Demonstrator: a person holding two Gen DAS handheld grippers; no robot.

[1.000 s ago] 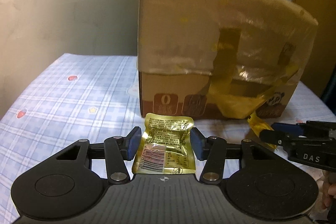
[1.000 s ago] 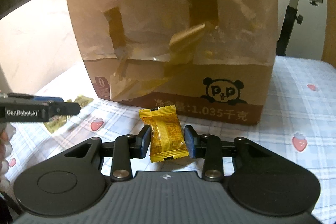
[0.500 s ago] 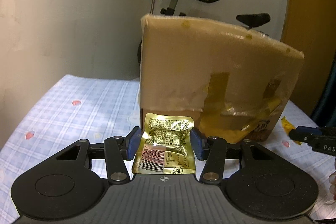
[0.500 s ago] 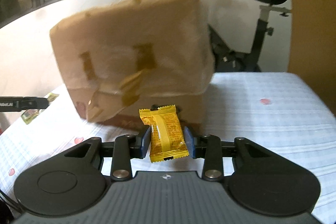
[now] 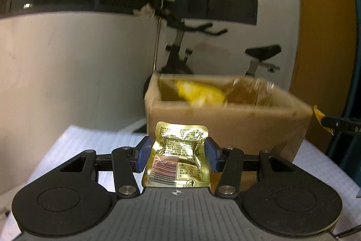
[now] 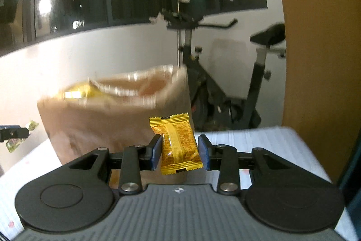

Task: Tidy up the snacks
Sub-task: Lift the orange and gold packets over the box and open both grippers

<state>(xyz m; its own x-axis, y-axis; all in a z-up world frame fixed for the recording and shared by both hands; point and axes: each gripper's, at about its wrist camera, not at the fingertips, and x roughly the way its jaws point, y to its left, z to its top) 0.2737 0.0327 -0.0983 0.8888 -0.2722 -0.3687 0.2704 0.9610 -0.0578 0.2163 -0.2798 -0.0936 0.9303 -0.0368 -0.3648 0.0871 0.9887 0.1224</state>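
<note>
- Gold foil sachet [image 5: 179,156] sits clamped between my left gripper [image 5: 178,156] pads, barcode end toward the cam, long axis running straight out along the fingers.
- Orange-yellow candy pack [image 6: 178,143] is pinched upright in my right gripper [image 6: 179,154], both pads tight on its sides.
- Cardboard box [image 5: 227,125] lies ahead and below both loads; left view looks over its near rim into the open top, yellow wrappers [image 5: 200,93] inside, blurred.
- From the right view the box [image 6: 117,119] is ahead and to the left, so that hand needs a leftward swing; my left looks better lined up w/ the opening.
- Near rim and a loose tape flap at the box's right corner are the edges to clear; air above the mouth looks free.
- Exercise bike [image 6: 225,83] stands behind the box, well apart.
</note>
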